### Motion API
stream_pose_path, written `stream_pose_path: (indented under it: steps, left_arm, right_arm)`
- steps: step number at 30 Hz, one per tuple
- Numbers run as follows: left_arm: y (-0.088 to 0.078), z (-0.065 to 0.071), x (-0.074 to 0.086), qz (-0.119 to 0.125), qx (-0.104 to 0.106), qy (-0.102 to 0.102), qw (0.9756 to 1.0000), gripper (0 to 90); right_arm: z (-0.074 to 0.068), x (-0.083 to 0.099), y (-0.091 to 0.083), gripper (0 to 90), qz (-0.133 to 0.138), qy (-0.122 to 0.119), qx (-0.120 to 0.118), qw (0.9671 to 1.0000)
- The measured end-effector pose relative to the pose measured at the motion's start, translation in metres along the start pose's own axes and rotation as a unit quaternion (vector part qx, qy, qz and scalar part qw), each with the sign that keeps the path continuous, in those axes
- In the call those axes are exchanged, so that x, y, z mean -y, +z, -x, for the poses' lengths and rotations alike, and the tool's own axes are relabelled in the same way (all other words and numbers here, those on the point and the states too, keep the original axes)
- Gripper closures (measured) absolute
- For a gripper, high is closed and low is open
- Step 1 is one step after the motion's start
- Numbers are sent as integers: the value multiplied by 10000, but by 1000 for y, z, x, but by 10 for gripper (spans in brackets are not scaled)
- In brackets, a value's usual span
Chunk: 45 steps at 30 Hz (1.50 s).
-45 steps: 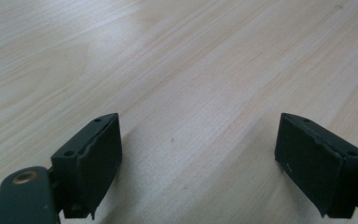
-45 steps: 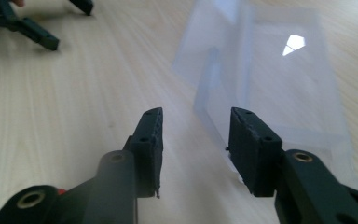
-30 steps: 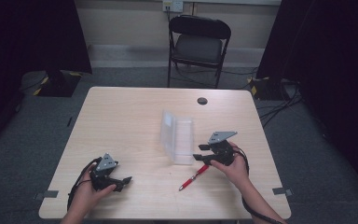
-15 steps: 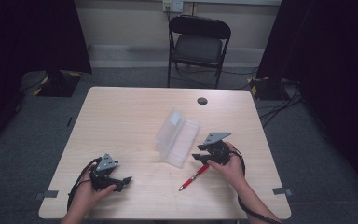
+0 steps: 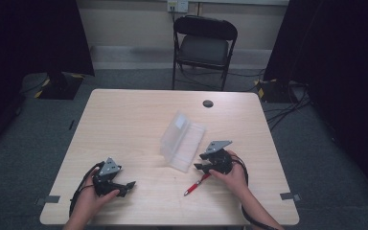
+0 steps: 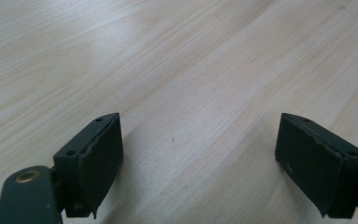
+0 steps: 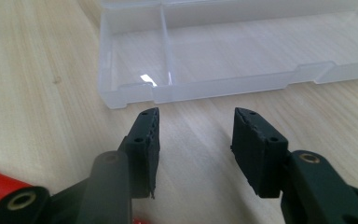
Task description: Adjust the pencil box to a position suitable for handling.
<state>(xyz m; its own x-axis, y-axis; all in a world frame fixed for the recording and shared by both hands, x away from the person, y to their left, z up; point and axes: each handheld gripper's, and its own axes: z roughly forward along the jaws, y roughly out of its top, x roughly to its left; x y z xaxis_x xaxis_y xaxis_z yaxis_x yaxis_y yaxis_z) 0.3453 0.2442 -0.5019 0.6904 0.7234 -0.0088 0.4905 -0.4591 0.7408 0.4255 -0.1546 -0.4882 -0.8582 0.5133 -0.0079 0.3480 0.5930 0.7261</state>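
Note:
A clear plastic compartment box (image 5: 184,139) lies open in the middle of the wooden table (image 5: 134,120), its lid tilted up on the left. In the right gripper view the box (image 7: 223,60) shows an empty tray with one divider. My right gripper (image 5: 201,165) is open just off the box's near right edge, its jaws apart with nothing between them (image 7: 196,149). A red pen (image 5: 195,184) lies on the table right below that gripper. My left gripper (image 5: 129,184) rests open near the front left over bare wood (image 6: 200,158).
A small black disc (image 5: 208,103) sits near the table's far edge. A black folding chair (image 5: 202,45) stands behind the table. Cables run over the floor at the right.
The box lid has swung up and over to the left, leaving the box open. My right gripper has drawn back slightly toward the near edge. The left gripper has stayed put.

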Motion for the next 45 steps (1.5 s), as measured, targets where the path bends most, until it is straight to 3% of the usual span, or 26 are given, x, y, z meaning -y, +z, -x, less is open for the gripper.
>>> stream_pose_path:
  steps: [11, 20, 30, 33, 35, 40, 45]
  left_arm:
    - [0, 0, 0, -28, -9, 3, 10000, 150]
    - [0, 0, 0, -28, -7, 3, 10000, 150]
    - [0, 0, 0, -17, 6, -18, 10000, 151]
    - [0, 0, 0, -10, 13, -20, 10000, 151]
    - [0, 0, 0, -14, 7, -20, 10000, 151]
    - [0, 0, 0, -10, 8, -21, 10000, 151]
    - [0, 0, 0, -13, 7, -18, 10000, 151]
  right_arm:
    - [0, 2, -4, 503, 119, 109, -39, 9999]
    - [-6, -13, 3, 480, 128, -85, -127, 9998]
    - [-15, -25, 18, 513, -80, -236, -232, 9994]
    - [-21, -31, 24, 498, -97, -401, -334, 9986]
    - [-23, -34, 25, 471, -90, -472, -267, 9985]
    - [-4, -33, 16, 413, 49, -218, -9, 9997]
    - [11, -33, 7, 403, 100, -121, 193, 9997]
